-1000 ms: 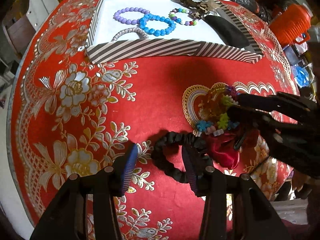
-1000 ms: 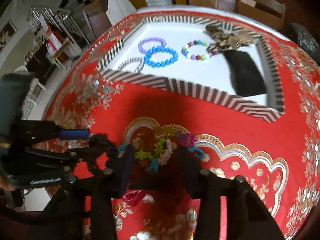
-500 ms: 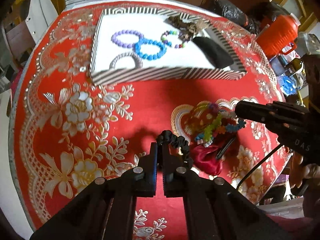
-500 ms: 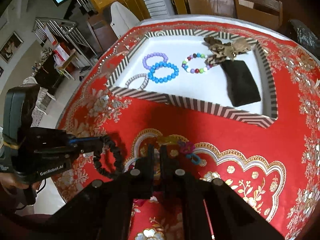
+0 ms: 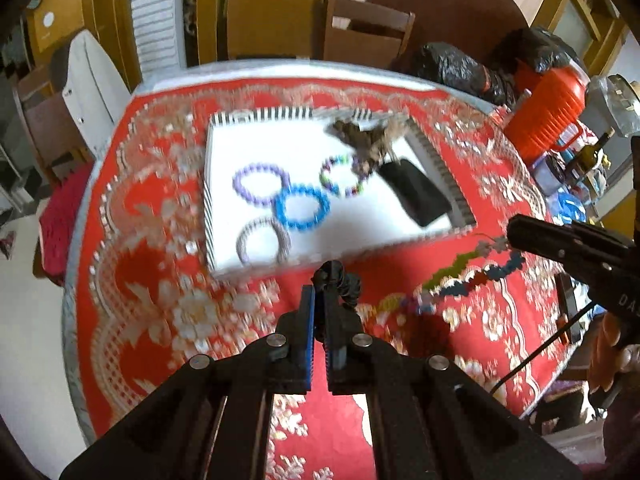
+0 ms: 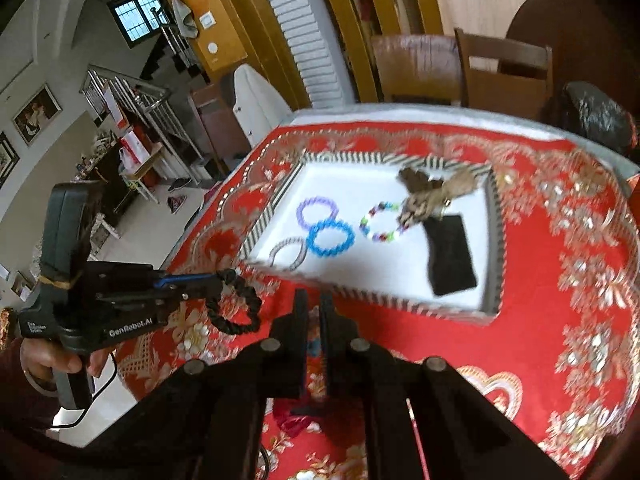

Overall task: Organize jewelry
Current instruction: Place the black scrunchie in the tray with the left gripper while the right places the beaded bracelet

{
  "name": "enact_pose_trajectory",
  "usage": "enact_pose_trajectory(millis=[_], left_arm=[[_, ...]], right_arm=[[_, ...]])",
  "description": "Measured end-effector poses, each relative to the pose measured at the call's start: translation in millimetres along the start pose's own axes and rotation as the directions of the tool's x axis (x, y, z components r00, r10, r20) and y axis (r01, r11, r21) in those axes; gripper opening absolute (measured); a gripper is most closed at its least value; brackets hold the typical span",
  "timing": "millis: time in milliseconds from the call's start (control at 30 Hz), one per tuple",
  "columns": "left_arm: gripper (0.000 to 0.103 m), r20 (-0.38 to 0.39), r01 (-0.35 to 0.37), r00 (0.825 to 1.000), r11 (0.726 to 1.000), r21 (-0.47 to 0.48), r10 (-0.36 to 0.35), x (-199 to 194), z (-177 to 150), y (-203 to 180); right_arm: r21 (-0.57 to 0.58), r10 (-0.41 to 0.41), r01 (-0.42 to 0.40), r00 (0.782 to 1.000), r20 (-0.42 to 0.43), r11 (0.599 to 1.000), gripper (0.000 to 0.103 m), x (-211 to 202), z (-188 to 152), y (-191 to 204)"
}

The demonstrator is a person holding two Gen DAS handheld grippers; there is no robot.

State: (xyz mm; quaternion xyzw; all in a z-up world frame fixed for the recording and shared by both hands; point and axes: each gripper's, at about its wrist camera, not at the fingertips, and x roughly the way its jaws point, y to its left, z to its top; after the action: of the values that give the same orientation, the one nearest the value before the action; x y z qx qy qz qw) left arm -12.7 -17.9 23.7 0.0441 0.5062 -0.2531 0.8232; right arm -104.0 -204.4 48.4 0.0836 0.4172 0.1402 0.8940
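My left gripper is shut on a black ruffled hair band, which hangs as a loop above the red tablecloth. My right gripper is shut too. In the left wrist view its tip pinches a string of colourful flower beads that trails down to the left. Ahead stands a striped tray with a white floor. It holds purple, blue, silver and mixed-colour bracelets, a black pouch and a brown bow.
A red scrunchie lies on the cloth under my right fingers. An orange container, black bags and bottles crowd the table's right rim. Wooden chairs stand behind the table. A person's hand holds the left gripper.
Both grippers went from open to shut, the left on the black hair band, the right on the bead string. Both have since risen off the cloth with them, toward the tray.
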Motion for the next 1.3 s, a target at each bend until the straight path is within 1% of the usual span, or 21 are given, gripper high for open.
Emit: enact_pose_trajectory(millis=[200, 367, 500, 567, 833, 967, 1067, 1167, 1300], left_arm=[[0.0, 0.029, -0.05, 0.998, 0.999, 0.015, 0.05, 3, 31, 2], [0.0, 0.04, -0.091, 0.995, 0.995, 0.028, 0.09, 13, 51, 4], [0.0, 0.035, -0.106, 0.994, 0.994, 0.034, 0.105, 24, 67, 7], [0.0, 0.03, -0.107, 0.994, 0.994, 0.028, 0.106, 31, 74, 10], [0.0, -0.004, -0.069, 0.998, 0.997, -0.023, 0.069, 63, 107, 28], [0.0, -0.03, -0.044, 0.999, 0.996, -0.075, 0.042, 86, 124, 40], [0.0, -0.036, -0.045, 0.999, 0.994, -0.101, 0.041, 101, 135, 47], [0.0, -0.04, -0.058, 0.998, 0.99, -0.126, 0.054, 119, 147, 57], [0.0, -0.053, -0.082, 0.996, 0.984, -0.157, 0.075, 141, 157, 72]], right_arm=[[0.001, -0.029, 0.029, 0.999, 0.023, 1.0, 0.005, -2, 22, -11], [-0.002, -0.047, 0.048, 0.999, 0.021, 0.999, 0.005, 6, 36, -19], [0.004, -0.048, 0.048, 0.999, 0.007, 0.999, 0.005, 20, 46, -24], [0.004, -0.045, 0.045, 0.999, -0.003, 0.999, 0.005, 29, 50, -25], [0.001, -0.018, 0.018, 0.998, -0.057, 1.0, 0.005, 70, 61, -20], [-0.007, 0.009, -0.01, 0.997, -0.082, 1.0, 0.005, 91, 65, -12], [-0.007, 0.03, -0.031, 0.995, -0.096, 1.0, 0.005, 107, 69, -9], [0.012, 0.024, -0.023, 0.994, -0.109, 1.0, 0.005, 119, 68, -18], [0.059, -0.011, 0.02, 0.99, -0.144, 0.998, 0.005, 132, 59, -46]])
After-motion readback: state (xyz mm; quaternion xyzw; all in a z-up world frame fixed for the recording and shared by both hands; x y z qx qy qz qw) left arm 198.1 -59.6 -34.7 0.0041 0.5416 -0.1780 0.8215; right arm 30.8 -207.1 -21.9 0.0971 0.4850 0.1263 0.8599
